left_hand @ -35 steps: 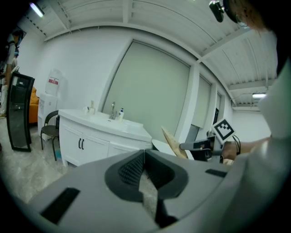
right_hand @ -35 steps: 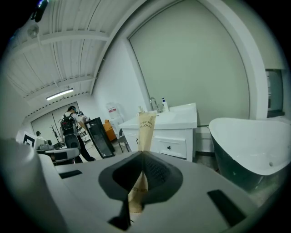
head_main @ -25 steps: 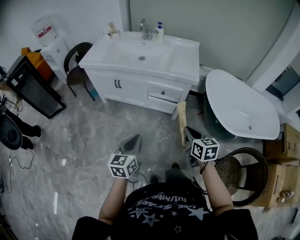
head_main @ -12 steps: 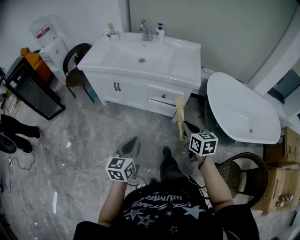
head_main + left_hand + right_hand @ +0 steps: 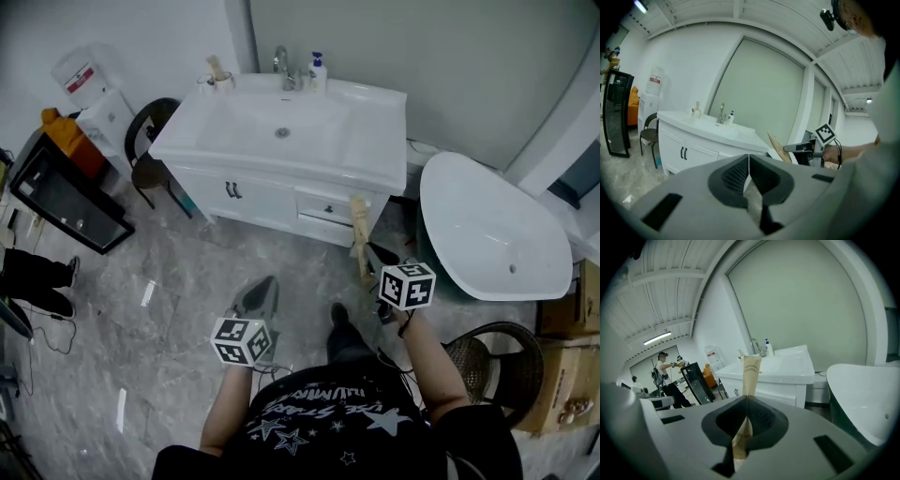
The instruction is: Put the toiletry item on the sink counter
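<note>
My right gripper [image 5: 372, 258] is shut on a long tan toothbrush box [image 5: 359, 234], which sticks up and forward out of the jaws [image 5: 751, 369]. It hangs over the floor, in front of the right end of the white sink counter [image 5: 375, 141]. The same counter [image 5: 787, 372] lies ahead in the right gripper view. My left gripper [image 5: 258, 298] hangs lower left over the grey floor, shut with nothing between its pads [image 5: 748, 176]. The left gripper view shows the counter [image 5: 708, 129] ahead and the box [image 5: 779, 147] at right.
On the counter's back edge stand a faucet [image 5: 281, 64], a soap bottle [image 5: 317, 67] and a cup with brushes [image 5: 217, 75]. A white bathtub [image 5: 487, 230] sits right, a wicker stool [image 5: 492, 361] near it. A black chair [image 5: 148, 141], a dark cabinet [image 5: 58, 192] and a person's legs [image 5: 37, 277] are left.
The person has stepped closer to the sink cabinet, so both grippers now sit nearer to it. Their hold has not changed.
</note>
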`<state>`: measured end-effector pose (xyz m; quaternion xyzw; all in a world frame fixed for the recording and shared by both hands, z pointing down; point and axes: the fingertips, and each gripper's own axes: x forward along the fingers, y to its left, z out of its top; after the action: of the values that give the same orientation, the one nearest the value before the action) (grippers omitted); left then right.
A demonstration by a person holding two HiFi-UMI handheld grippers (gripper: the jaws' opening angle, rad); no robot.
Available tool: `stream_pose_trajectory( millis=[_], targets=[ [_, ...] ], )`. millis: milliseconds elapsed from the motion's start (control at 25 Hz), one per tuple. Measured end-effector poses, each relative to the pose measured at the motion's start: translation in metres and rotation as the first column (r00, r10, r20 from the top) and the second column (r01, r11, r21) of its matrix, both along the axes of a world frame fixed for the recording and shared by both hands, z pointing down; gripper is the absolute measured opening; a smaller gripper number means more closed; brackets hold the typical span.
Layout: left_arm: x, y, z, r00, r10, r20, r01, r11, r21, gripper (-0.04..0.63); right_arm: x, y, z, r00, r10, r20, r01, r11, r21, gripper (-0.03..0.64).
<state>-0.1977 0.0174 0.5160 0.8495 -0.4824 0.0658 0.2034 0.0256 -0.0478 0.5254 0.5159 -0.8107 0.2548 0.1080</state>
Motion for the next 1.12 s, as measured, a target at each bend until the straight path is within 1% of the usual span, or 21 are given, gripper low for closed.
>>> stream_pose_trajectory(
  millis=[120,240,520,760,1120],
  targets=[
    [0.007,-0.028,-0.002,1.0,-0.009,-0.004,0.009,1.0,0.0,0.02,0.006,-0.03,-0.001,1.0,-0.026,-0.003,0.026,1.0,0.006,0.018],
    [0.014,-0.056,-0.003,1.0,-0.024,-0.004,0.024,1.0,-0.008,0.02,0.014,-0.063,0.002,0.999,-0.032,0.001,0.032,0.999,-0.007,0.018],
    [0.042,-0.107,-0.008,1.0,-0.021,0.011,0.021,1.0,-0.016,0.02,0.025,-0.121,0.004,0.998,-0.065,0.015,0.065,0.997,-0.028,0.018],
    [0.06,-0.14,-0.009,0.999,-0.028,0.025,0.028,1.0,-0.013,0.02,0.04,-0.16,0.005,0.996,-0.076,0.035,0.077,0.997,-0.026,0.018],
    [0.092,-0.196,-0.014,0.998,-0.054,0.025,0.054,0.999,0.0,0.02,0.073,-0.219,0.009,0.995,-0.085,0.058,0.087,0.996,-0.032,0.018]
  ],
)
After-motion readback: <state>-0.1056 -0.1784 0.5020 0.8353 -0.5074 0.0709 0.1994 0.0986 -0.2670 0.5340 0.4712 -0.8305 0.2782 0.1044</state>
